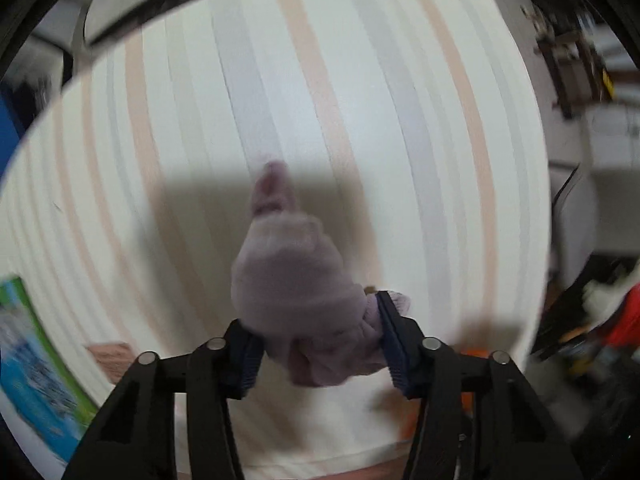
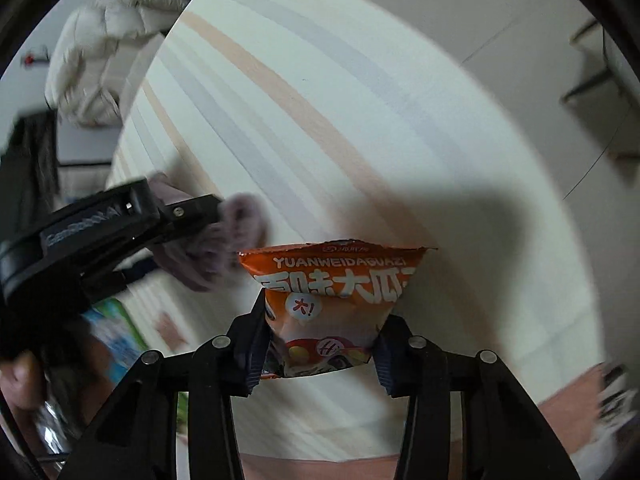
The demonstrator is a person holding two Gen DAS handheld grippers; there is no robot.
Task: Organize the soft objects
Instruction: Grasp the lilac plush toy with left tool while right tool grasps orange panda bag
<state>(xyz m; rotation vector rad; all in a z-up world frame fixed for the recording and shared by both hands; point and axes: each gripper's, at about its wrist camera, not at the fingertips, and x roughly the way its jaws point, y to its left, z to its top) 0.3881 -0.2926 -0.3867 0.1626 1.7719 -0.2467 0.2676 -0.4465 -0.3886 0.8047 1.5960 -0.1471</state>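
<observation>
My left gripper [image 1: 320,340] is shut on a fuzzy mauve knitted glove [image 1: 296,276], held above the striped tabletop [image 1: 360,100]. The glove's finger end points away from me. My right gripper [image 2: 320,344] is shut on an orange snack bag [image 2: 332,300] with white lettering, held above the same striped tabletop [image 2: 340,120]. In the right wrist view the left gripper [image 2: 192,216] with the glove [image 2: 228,240] is just left of the snack bag, close beside it.
A green and blue package [image 1: 36,364] lies at the table's left edge, also in the right wrist view [image 2: 116,336]. A cream puffy garment [image 2: 100,48] hangs beyond the table. Clutter with red and black items [image 1: 600,320] sits right of the table.
</observation>
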